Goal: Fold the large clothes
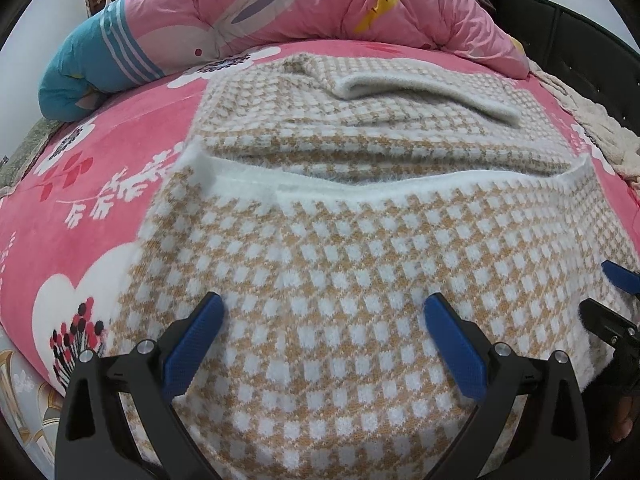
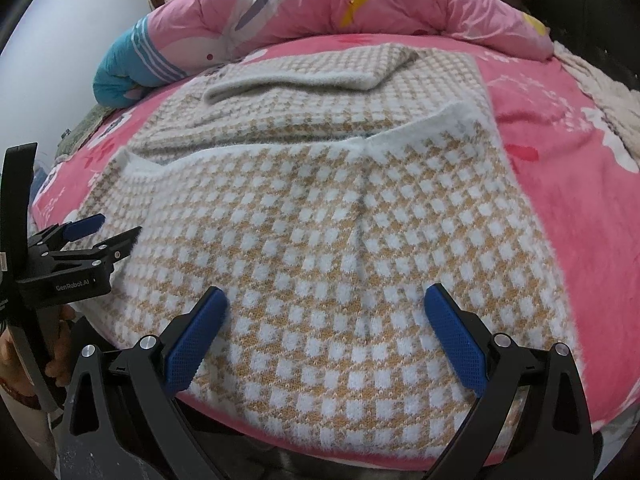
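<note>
A large tan-and-white checked knit sweater (image 1: pixel 328 264) lies on the pink bed, its near half folded up over the far half, with a white ribbed hem (image 1: pixel 360 184) running across the middle. A sleeve with a white cuff (image 1: pixel 420 88) rests folded on the far part. My left gripper (image 1: pixel 324 312) hovers open over the near checked panel, nothing between its blue pads. My right gripper (image 2: pixel 326 308) is open too, above the sweater (image 2: pixel 320 240) near the bed's front edge. The left gripper (image 2: pixel 100 228) shows at the left of the right wrist view, the right gripper (image 1: pixel 612 292) at the right edge of the left wrist view.
A pink flowered bedsheet (image 1: pixel 80 208) covers the bed. A bunched pink and blue duvet (image 1: pixel 280 12) lies along the far side. A cream knit blanket (image 2: pixel 600 92) sits at the far right by a dark headboard (image 1: pixel 580 40). A hand (image 2: pixel 24 356) holds the left gripper.
</note>
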The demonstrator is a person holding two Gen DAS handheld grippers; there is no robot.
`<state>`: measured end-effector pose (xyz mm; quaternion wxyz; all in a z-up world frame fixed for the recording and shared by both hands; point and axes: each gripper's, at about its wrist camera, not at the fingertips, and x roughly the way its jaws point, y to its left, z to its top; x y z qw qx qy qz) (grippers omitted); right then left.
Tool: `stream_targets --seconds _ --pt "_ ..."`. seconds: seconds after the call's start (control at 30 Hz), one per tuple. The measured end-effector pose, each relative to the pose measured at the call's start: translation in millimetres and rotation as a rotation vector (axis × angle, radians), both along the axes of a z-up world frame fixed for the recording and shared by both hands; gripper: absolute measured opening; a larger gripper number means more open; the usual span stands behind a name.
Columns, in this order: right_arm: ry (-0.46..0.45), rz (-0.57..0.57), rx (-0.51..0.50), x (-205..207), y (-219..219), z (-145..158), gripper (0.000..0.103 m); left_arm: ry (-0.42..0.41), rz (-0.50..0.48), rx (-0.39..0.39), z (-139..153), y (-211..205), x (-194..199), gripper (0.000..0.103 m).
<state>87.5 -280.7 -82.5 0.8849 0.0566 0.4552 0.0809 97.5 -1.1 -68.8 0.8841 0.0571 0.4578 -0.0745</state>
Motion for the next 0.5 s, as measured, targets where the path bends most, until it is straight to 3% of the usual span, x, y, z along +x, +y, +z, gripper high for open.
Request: stream_targets --seconds 0.5 --pt "0.002 -0.005 0.001 0.2 0.8 -0.2 0.095 0.001 -0.005 -0.004 -3.2 -0.7 0.2 0.099"
